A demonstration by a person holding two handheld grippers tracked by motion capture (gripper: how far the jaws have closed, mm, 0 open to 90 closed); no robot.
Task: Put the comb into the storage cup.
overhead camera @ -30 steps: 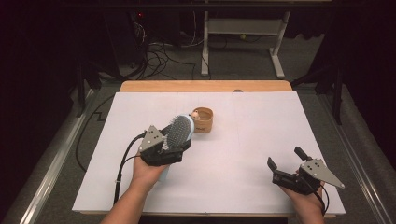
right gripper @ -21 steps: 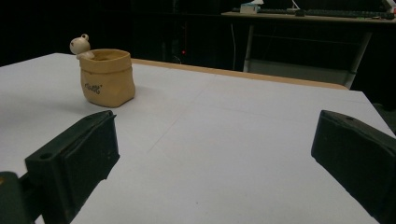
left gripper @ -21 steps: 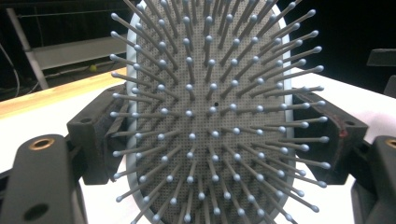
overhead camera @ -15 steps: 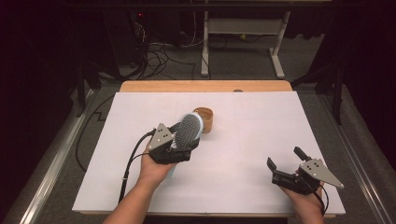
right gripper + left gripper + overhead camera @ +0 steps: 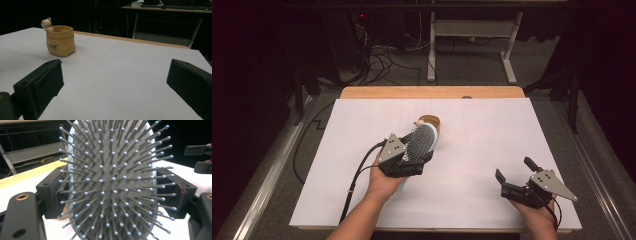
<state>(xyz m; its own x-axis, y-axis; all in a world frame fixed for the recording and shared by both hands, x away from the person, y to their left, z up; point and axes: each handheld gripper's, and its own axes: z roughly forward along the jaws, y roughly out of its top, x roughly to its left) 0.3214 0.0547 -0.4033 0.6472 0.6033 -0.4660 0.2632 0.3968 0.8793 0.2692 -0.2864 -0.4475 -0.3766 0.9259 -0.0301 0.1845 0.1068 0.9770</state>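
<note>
A light-blue hairbrush (image 5: pixel 421 141) with a grey bristle pad is clamped at its head by my left gripper (image 5: pixel 408 159), held above the middle of the white table. In the left gripper view the bristles of the hairbrush (image 5: pixel 112 182) face the camera, with a jaw pressed on each side of the head. Just behind the brush stands a small tan sack-shaped pot (image 5: pixel 431 121), partly hidden by it. The pot (image 5: pixel 60 41) has a little white figure on its rim. My right gripper (image 5: pixel 518 181) rests open at the front right, holding nothing (image 5: pixel 116 85).
A white sheet (image 5: pixel 512 130) covers the table, with a bare wooden strip (image 5: pixel 432 92) along the far edge. Beyond it are a dark floor, cables and a desk frame (image 5: pixel 472 35). My right gripper's jaws (image 5: pixel 201 157) show far off in the left gripper view.
My left gripper has carried the hairbrush to the right and forward, so the brush head now overlaps the tan pot. The right gripper has stayed where it was.
</note>
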